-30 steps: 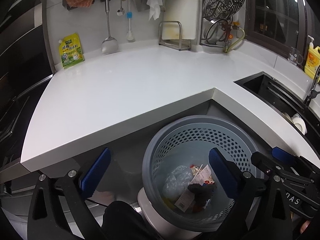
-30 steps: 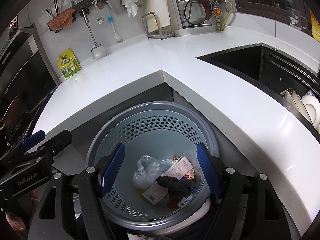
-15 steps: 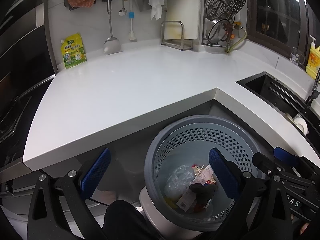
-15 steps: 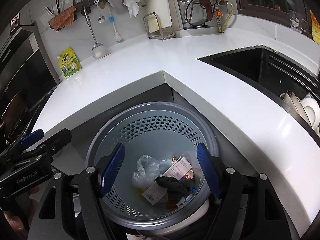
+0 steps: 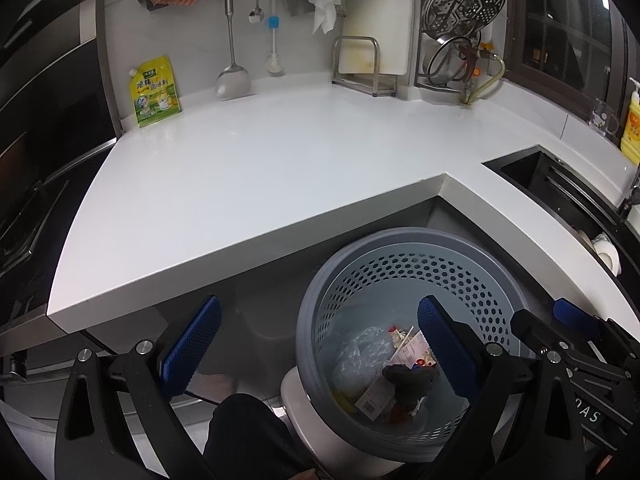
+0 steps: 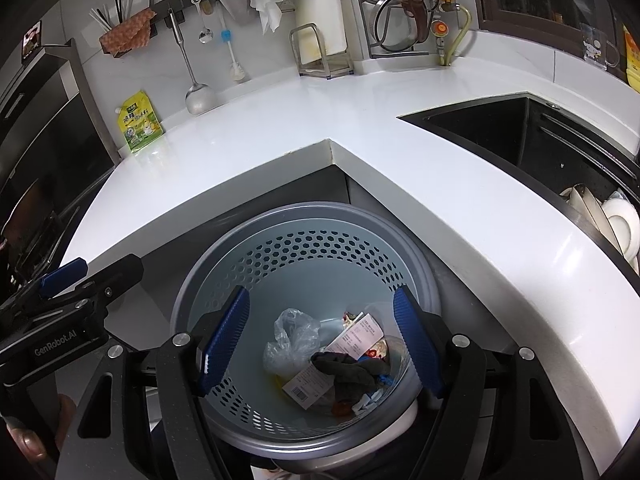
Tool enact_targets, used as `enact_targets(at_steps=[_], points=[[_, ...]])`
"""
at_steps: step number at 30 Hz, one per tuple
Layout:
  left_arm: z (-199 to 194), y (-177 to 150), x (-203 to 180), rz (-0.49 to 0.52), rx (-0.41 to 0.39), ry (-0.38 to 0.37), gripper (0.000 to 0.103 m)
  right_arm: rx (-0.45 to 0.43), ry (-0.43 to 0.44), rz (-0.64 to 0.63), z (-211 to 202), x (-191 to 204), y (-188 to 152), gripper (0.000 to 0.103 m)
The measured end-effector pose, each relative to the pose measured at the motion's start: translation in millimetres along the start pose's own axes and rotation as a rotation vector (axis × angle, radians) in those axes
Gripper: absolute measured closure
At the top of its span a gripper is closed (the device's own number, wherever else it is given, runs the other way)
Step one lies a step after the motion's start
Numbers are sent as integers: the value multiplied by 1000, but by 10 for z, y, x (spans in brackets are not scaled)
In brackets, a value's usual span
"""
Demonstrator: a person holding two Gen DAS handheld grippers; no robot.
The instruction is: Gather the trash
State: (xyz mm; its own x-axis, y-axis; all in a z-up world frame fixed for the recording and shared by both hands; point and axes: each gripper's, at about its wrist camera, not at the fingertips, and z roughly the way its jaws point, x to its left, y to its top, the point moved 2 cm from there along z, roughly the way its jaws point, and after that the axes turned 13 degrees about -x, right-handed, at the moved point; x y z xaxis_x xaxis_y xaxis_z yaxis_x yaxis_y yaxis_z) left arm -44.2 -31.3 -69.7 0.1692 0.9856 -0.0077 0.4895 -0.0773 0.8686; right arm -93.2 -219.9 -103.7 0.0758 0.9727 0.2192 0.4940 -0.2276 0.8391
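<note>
A grey perforated trash bin (image 5: 404, 268) (image 6: 304, 236) stands on the floor in the inner corner of the white counter. At its bottom lie a crumpled clear plastic bag (image 6: 290, 344), paper receipts (image 6: 354, 336), a dark cloth (image 6: 352, 366) and small wrappers. My right gripper (image 6: 322, 344) hangs above the bin's mouth, open, nothing between its blue pads. My left gripper (image 5: 318, 350) is open too and empty, its right finger over the bin and its left finger over the floor. Each gripper appears at the edge of the other's view.
The white L-shaped counter (image 5: 260, 168) wraps around the bin. A yellow-green pouch (image 5: 154, 92) leans on the back wall below hanging utensils (image 5: 232, 40). A black sink (image 6: 500, 132) with dishes (image 6: 616, 224) lies to the right. A dark oven front (image 5: 36, 128) is at the left.
</note>
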Motion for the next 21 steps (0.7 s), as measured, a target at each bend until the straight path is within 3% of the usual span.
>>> enact_targets(at_steps=[21], points=[[-5,-2,-24,8,-2,2,6,0,0,0,2,5,-7,32]])
